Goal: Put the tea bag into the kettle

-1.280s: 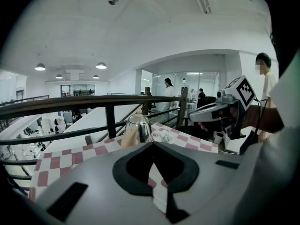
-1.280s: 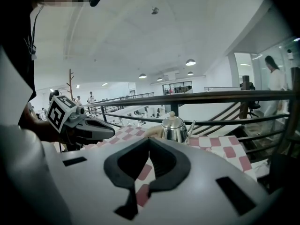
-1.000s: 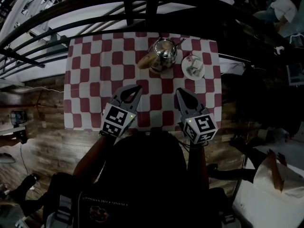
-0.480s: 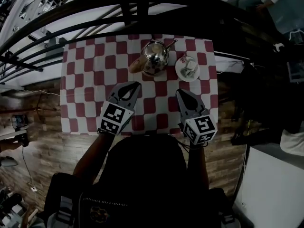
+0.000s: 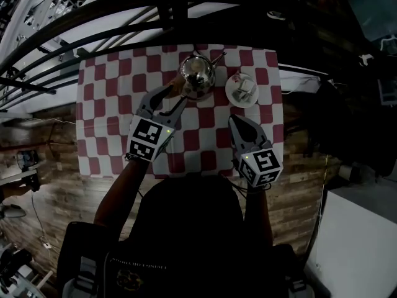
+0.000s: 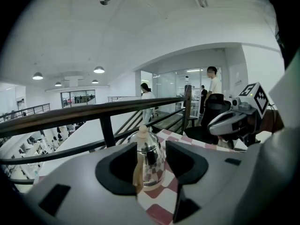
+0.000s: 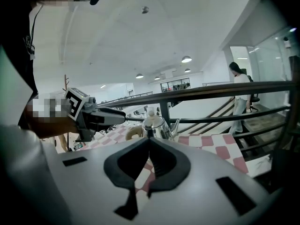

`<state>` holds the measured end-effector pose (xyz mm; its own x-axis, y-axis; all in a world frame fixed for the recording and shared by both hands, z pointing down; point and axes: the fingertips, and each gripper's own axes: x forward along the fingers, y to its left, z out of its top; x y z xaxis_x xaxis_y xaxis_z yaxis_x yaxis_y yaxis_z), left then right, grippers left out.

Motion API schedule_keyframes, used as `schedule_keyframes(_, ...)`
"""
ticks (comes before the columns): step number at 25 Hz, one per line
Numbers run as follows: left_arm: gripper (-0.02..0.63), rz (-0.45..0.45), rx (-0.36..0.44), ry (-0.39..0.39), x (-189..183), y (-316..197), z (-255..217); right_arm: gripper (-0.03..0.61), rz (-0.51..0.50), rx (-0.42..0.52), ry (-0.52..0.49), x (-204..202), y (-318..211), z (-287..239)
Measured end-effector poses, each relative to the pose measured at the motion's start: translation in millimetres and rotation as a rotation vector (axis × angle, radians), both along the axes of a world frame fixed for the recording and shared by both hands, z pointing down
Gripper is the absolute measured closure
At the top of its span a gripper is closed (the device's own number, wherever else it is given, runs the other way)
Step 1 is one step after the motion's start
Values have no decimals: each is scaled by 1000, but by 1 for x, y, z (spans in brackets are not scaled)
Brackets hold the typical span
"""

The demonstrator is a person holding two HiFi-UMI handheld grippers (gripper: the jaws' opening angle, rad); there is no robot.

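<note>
Left gripper (image 5: 173,95), jaws just sprung apart and empty, has the kettle (image 5: 197,75) dead ahead; the tea bag (image 5: 246,89) lies right of the kettle, nearer the clenched, empty right gripper (image 5: 237,120).

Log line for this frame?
left gripper: fingers just opened, empty, facing kettle | right gripper: shut, empty | tea bag: on plate, untouched

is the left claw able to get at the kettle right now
Probably yes. The left claw, whose jaws have just been opening with nothing held between them, points straight at the kettle close ahead, and nothing on the tablecloth stands in its way.
</note>
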<state>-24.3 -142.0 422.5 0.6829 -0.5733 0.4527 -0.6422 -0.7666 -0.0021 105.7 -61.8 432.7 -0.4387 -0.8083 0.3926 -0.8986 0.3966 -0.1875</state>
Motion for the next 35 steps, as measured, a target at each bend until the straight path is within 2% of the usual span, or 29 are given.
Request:
schedule_keyframes(12,439,9,22,-12,31,-64,0,563,-7,-15,-10,12,-13,9)
schedule_keyframes(27,440,48,-4,-56,64,-83,19,563,4,-39,-25,31,-25,22)
schedule_keyframes(28,444,47,-2,-58,64,-84,20,563,4,-39,-25,31,-25,22)
schedule_keyframes(30,509,42,8,-58,62,-84,17,563,4,-36,-23,32,-27,21)
schedule_keyframes(35,511,26,36,-44,55,-80,4,563,-1,-31,-16,33,-29,22)
